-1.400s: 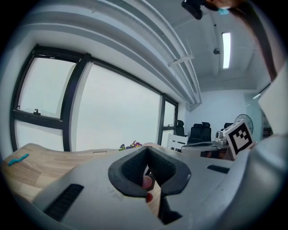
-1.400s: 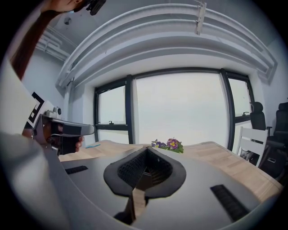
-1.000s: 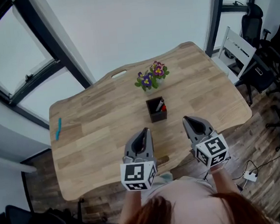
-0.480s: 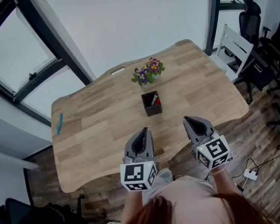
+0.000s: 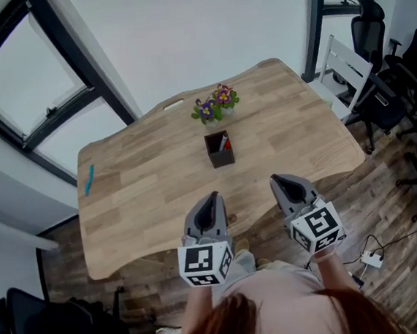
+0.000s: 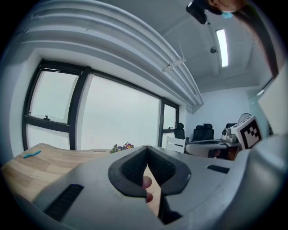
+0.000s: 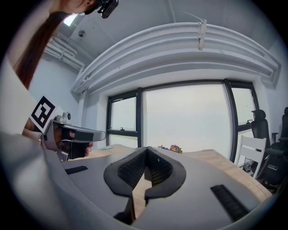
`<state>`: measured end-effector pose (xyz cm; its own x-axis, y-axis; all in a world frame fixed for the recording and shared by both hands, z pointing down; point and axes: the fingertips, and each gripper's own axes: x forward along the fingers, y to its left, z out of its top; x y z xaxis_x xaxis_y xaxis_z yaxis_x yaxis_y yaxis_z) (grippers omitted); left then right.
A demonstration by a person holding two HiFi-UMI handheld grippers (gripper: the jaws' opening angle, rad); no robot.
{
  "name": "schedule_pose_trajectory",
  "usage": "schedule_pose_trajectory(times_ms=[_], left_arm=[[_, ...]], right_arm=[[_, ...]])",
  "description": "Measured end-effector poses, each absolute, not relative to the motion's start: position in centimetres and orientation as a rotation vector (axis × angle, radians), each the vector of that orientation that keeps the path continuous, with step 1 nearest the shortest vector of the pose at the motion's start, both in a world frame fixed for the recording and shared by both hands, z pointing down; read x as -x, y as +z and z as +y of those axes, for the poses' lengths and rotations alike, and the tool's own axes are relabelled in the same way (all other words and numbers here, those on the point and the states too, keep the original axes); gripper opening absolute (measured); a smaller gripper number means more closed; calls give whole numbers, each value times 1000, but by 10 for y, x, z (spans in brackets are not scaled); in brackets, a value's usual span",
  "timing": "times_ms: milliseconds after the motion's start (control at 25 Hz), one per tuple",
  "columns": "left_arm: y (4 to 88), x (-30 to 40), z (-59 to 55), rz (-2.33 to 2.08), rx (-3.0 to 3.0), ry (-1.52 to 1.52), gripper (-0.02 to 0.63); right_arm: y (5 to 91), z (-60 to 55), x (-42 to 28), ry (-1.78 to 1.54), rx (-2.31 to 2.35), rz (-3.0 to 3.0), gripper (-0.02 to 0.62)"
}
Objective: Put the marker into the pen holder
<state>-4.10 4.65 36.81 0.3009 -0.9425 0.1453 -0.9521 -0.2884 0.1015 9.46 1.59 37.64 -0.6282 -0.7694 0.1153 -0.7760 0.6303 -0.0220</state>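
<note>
Holding the left gripper [image 5: 213,198] and right gripper [image 5: 280,180] close to the body, short of the desk [image 5: 153,197], fingers [image 6: 131,167] pinched together on nothing, likely because nothing needs carrying. Looking at the marker [image 5: 223,142] standing inside the pen holder [image 5: 220,155] mid-desk, just before the flowers [image 5: 214,108]. Leaving a blue pen-like object [image 5: 88,179] lying far left.
</note>
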Motion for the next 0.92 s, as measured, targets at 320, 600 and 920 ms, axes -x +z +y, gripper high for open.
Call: schedule_pose_trajectory(times_ms=[320, 600, 920], left_arm=[[364, 27, 63, -1789, -2383, 78, 2], [364, 21, 79, -1823, -2342, 67, 2], [370, 19, 90, -1829, -2299, 70, 2]], right_arm=[[372, 30, -111, 97, -1295, -2772, 0], [371, 40, -120, 102, -1273, -2799, 0], [383, 45, -125, 114, -1263, -2785, 0]])
